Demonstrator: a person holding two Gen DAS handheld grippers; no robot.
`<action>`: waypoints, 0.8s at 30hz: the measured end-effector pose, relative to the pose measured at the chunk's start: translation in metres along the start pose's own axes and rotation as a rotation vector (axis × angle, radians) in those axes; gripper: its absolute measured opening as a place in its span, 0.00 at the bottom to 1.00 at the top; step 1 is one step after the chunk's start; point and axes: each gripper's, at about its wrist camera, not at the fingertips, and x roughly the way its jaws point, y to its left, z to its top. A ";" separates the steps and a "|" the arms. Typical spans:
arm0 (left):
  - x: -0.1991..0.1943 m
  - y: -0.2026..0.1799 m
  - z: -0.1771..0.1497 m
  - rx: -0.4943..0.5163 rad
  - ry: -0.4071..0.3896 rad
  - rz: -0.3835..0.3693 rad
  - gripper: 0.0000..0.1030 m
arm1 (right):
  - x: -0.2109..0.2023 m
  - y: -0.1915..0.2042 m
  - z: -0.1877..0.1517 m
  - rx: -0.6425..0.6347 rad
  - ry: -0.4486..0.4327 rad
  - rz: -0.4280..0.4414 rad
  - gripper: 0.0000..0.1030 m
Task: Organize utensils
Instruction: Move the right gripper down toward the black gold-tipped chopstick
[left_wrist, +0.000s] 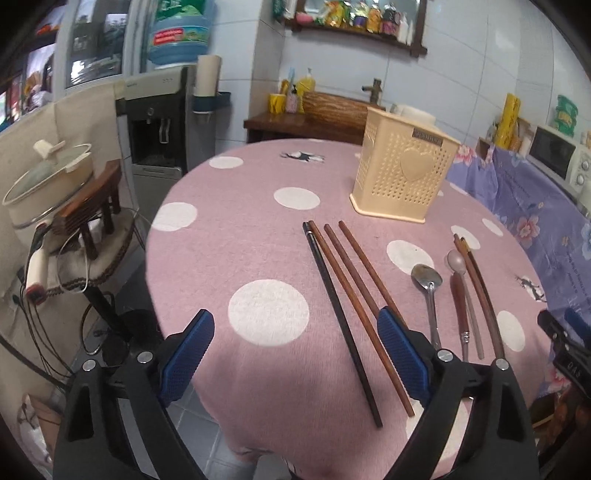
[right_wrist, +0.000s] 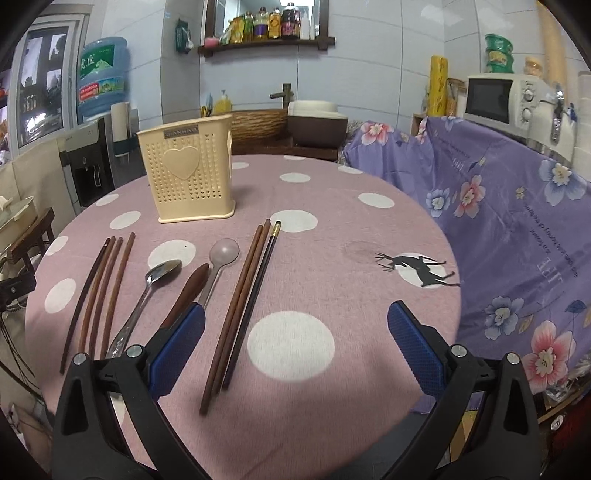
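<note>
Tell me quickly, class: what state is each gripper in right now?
Left gripper: open, holding nothing, above the chopsticks.
Right gripper: open, holding nothing.

I read very little here. The cream utensil holder carries a small dark nameplate near its top rim; I make it out as "SHANHAO", though the letters are tiny and I'm not sure of them. The purple floral cloth has printed lettering, upside down to me; I catch "THE" in large letters and nothing more. The blue water jug wears a label with characters I can't read. Bottles on the wall shelf have labels too small for me.
</note>
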 end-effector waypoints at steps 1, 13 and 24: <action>0.006 -0.002 0.004 0.013 0.010 0.010 0.86 | 0.009 -0.002 0.005 0.013 0.017 0.014 0.95; 0.058 -0.004 0.023 0.053 0.142 0.025 0.76 | 0.103 0.004 0.032 0.102 0.300 0.094 0.59; 0.070 -0.008 0.027 0.042 0.171 0.024 0.68 | 0.120 0.016 0.037 0.064 0.333 0.039 0.41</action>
